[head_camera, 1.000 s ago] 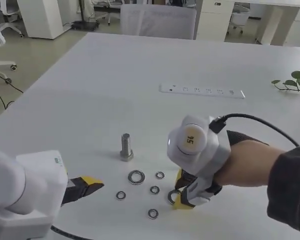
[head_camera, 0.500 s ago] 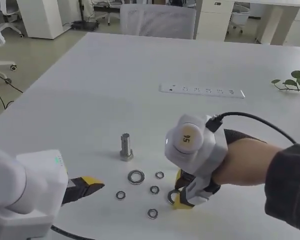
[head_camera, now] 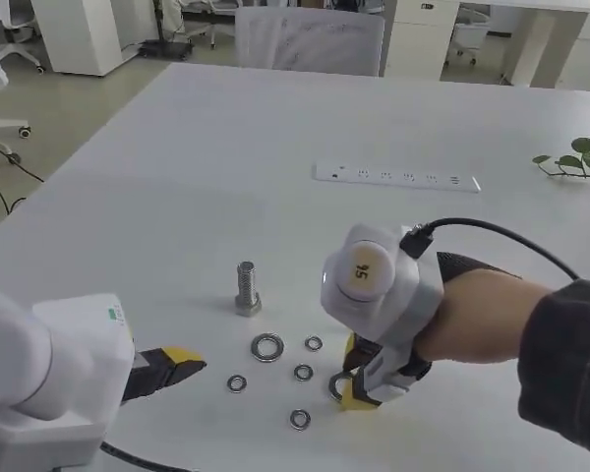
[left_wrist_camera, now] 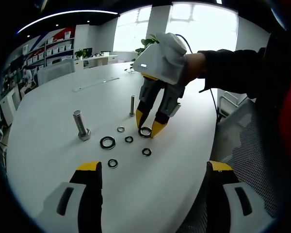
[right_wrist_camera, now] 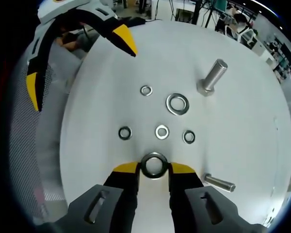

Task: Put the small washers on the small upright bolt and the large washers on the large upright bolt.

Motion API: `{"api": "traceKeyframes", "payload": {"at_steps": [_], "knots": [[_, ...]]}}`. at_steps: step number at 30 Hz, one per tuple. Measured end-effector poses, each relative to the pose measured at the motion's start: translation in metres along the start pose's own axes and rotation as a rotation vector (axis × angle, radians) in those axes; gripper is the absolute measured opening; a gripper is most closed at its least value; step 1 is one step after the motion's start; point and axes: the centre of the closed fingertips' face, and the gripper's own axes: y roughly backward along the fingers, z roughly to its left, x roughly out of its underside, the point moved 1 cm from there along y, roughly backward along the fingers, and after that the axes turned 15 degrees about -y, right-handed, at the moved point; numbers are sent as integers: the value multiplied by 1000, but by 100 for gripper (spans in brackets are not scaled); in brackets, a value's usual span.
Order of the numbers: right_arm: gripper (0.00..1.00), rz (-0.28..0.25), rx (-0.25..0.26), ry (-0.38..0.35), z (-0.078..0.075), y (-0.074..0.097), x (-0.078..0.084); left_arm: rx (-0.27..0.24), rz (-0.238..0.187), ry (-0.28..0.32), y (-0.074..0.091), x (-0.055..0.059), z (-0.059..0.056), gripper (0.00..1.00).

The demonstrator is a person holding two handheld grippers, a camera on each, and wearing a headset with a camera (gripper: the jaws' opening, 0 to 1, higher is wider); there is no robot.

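My right gripper (head_camera: 348, 389) (right_wrist_camera: 154, 170) is down at the table with its yellow-tipped jaws closed on either side of a large washer (right_wrist_camera: 154, 165) (left_wrist_camera: 145, 131) that lies flat. The large bolt (head_camera: 247, 288) (right_wrist_camera: 211, 77) stands upright further left. A second large washer (head_camera: 267, 347) (right_wrist_camera: 177, 104) and several small washers (head_camera: 303, 372) (right_wrist_camera: 162, 131) lie between them. A thin small bolt (left_wrist_camera: 132, 104) (right_wrist_camera: 219, 183) stands just beyond the right gripper (left_wrist_camera: 150, 128). My left gripper (left_wrist_camera: 153, 167) (head_camera: 177, 362) hovers open at the near left, with nothing in it.
A white power strip (head_camera: 398, 179) lies further back on the white table (head_camera: 177, 167). A potted plant (head_camera: 575, 157) sits at the right edge, and a grey chair (head_camera: 310, 39) stands behind the far edge. The person's sleeve (head_camera: 570, 364) comes in from the right.
The right gripper has shifted slightly to the left while staying down around the large washer. The left gripper and the other parts have not moved.
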Motion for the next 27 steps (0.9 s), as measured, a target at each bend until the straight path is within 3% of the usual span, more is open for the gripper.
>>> {"api": "traceKeyframes", "payload": {"at_steps": [27], "knots": [[24, 13, 13, -13, -2, 3, 2, 4, -9, 0, 1, -2, 1, 87]]}}
